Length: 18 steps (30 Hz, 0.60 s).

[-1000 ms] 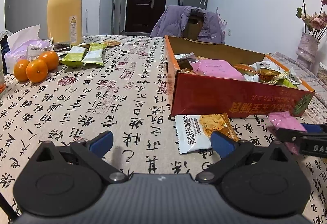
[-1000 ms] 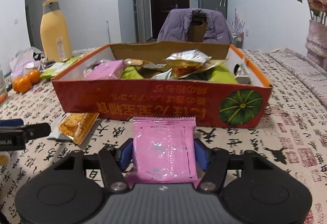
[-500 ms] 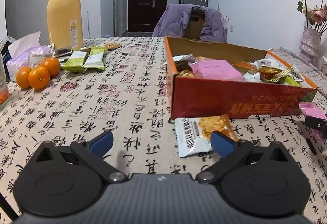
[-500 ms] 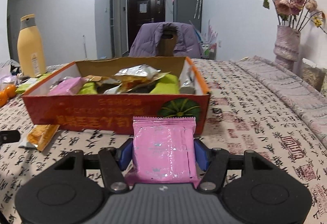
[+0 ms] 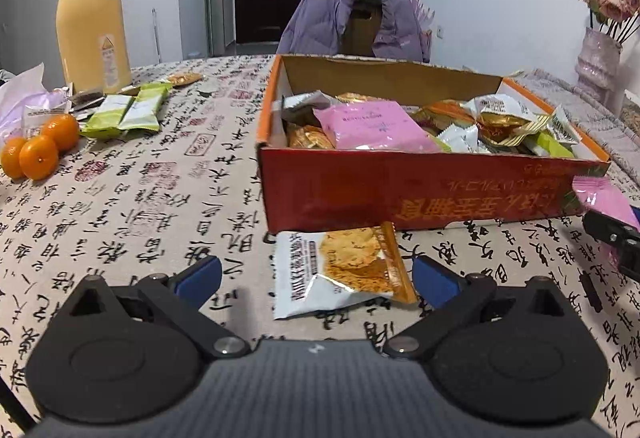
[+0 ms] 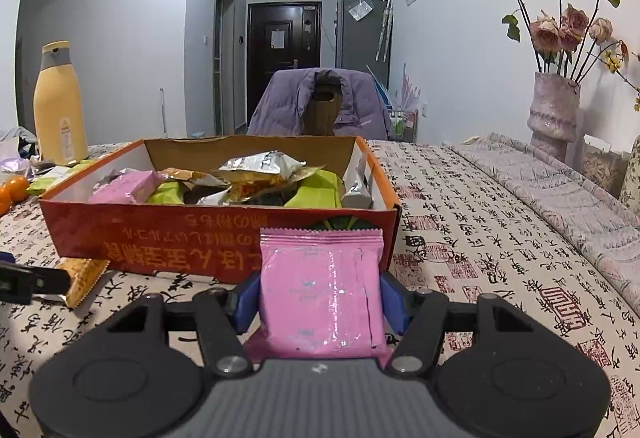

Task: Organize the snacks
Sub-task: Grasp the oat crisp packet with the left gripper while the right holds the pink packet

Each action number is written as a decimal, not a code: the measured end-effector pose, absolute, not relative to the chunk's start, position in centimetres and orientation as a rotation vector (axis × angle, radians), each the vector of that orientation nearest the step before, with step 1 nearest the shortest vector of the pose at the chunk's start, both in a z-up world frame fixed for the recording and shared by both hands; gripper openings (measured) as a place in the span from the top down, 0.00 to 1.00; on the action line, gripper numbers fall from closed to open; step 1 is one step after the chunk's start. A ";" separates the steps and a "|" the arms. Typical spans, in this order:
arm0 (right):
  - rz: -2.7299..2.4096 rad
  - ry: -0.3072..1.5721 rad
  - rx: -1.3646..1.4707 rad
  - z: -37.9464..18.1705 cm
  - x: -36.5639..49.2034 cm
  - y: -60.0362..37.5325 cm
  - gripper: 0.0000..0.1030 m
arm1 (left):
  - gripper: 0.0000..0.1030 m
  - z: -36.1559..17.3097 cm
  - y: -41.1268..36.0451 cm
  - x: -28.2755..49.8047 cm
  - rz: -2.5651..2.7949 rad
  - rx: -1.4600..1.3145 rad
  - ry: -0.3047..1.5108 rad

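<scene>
My right gripper (image 6: 320,302) is shut on a pink snack packet (image 6: 320,294), held upright just in front of the orange cardboard box (image 6: 224,242). The box (image 5: 400,194) holds several wrapped snacks, among them a pink packet (image 5: 372,126). A white and orange cracker packet (image 5: 340,270) lies on the tablecloth against the box's near wall. My left gripper (image 5: 316,276) is open, its blue fingertips on either side of that packet's near end, not pressing it. The right gripper and its pink packet (image 5: 604,198) show at the right edge of the left wrist view.
Two green packets (image 5: 128,110) lie at the back left beside a tall yellow bottle (image 5: 92,18), with three oranges (image 5: 38,150) and a tissue bag near them. A vase of dried roses (image 6: 554,110) stands at the right. A chair with a purple jacket (image 5: 352,22) is behind the table.
The left gripper moved closer to the cracker packet, which now lies between its open fingers. The right gripper turned and shifted right along the box front, still holding the pink packet.
</scene>
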State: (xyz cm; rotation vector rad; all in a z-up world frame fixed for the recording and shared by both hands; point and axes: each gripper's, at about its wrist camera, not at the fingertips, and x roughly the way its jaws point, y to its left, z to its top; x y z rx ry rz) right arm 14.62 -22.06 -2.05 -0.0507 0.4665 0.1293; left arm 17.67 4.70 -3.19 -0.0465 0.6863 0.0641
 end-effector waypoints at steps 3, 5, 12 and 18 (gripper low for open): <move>0.132 0.461 -0.053 -2.0 14.5 -22.0 0.41 | 0.00 -3.5 4.1 18.5 0.079 -0.038 0.711; 0.134 0.457 -0.056 -2.0 14.4 -21.9 0.41 | 0.00 -3.7 3.8 19.0 0.088 -0.038 0.726; 0.142 0.451 -0.053 -2.0 14.3 -21.9 0.41 | 0.00 -4.2 3.2 20.1 0.144 -0.050 0.756; 0.146 0.449 -0.053 -2.0 14.3 -21.9 0.41 | 0.07 -4.5 2.6 19.9 0.136 -0.039 0.751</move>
